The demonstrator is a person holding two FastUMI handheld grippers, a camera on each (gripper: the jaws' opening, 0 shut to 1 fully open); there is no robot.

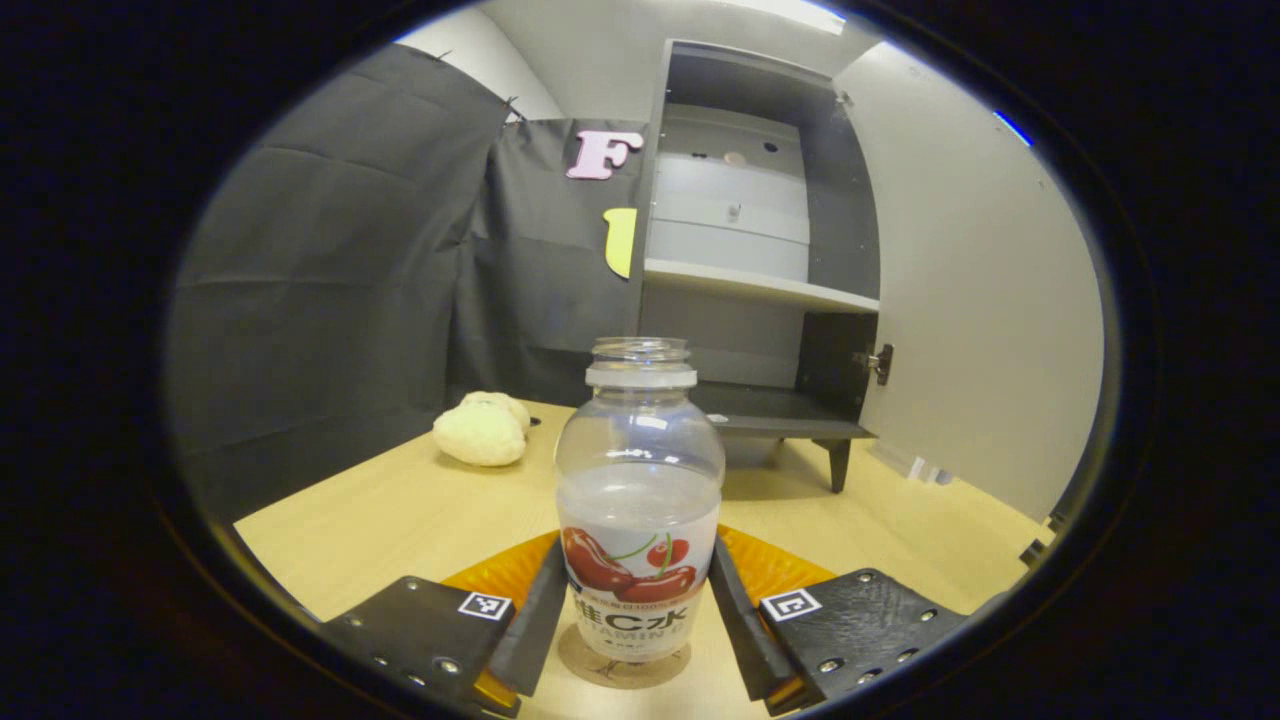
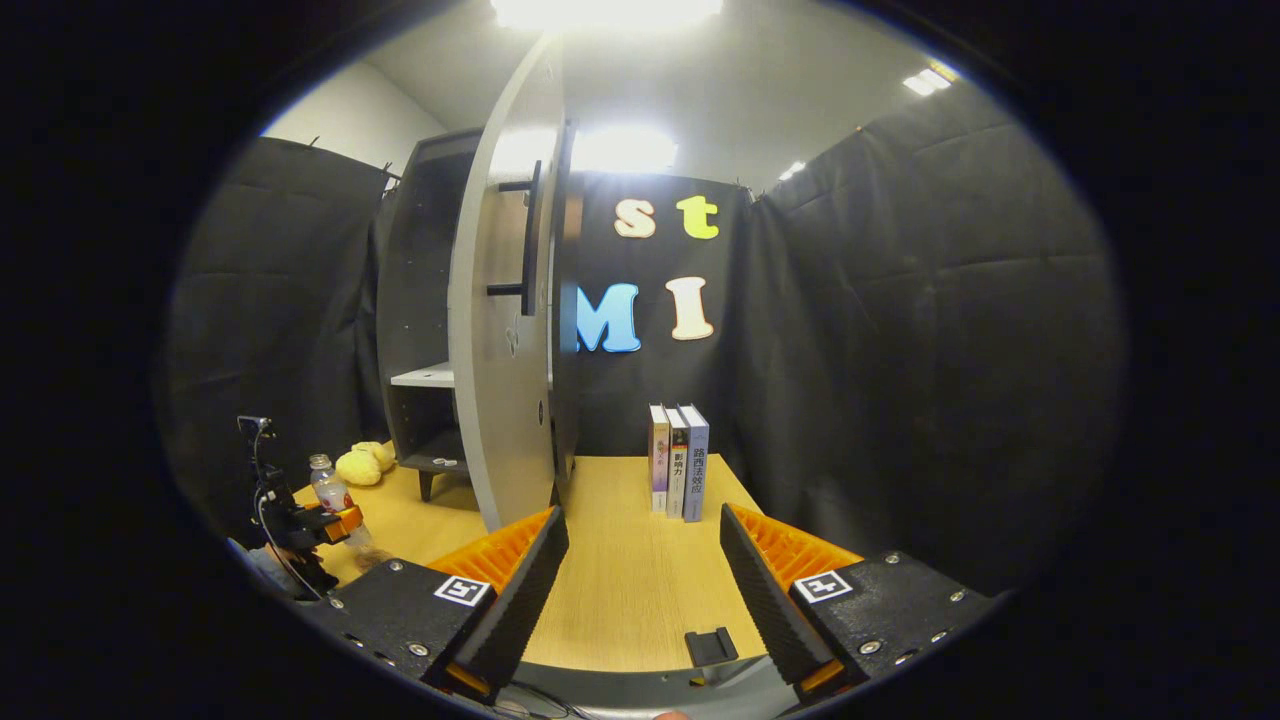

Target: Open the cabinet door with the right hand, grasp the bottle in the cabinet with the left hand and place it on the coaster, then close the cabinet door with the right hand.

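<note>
Half full and capless, the light, slick plastic bottle stands on the coaster, the left tool clamped on its labelled lower body, right tool apart.

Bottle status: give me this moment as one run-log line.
bottle: upright on coaster, out of cabinet | left gripper: fingers flank bottle, contact unclear | right gripper: open, empty | cabinet door: open

We see each gripper, left and right, built alike: two ribbed wedge fingers on flat black screw-studded plates, each plate bearing a square black-and-white marker, orange trim beneath.
</note>
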